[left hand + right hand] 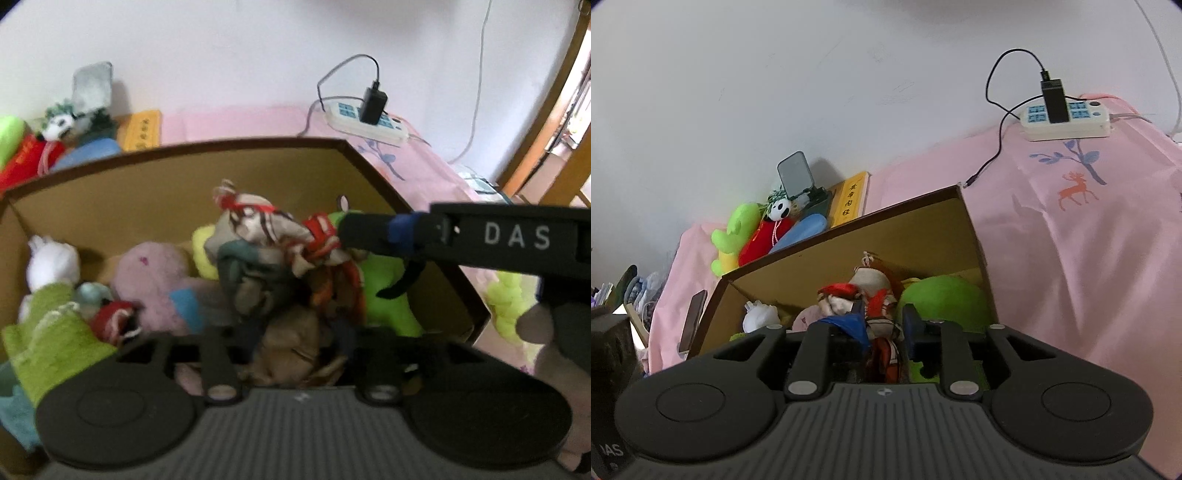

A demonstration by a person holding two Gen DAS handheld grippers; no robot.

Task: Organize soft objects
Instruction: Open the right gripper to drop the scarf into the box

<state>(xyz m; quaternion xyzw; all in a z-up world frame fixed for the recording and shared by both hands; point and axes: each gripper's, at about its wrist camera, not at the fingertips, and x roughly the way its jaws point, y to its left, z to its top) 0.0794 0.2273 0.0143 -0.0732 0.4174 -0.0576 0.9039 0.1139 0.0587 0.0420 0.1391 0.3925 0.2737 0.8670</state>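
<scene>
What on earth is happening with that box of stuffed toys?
A person holding a two-finger gripper tool in each hand is sorting soft things into an open brown cardboard box on a pink bedsheet. The right gripper is pinching a patterned red, white and brown cloth bundle over the box, above a pink plush toy and a bright green plush toy already inside. The left gripper's fingers are hard to make out. More plush toys wait behind the box.

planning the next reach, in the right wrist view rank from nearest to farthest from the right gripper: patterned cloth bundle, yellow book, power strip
1. patterned cloth bundle, between the right gripper fingers, inside the box.
2. yellow book, beyond the box's far wall, left.
3. power strip, far right on the pink sheet.
</scene>
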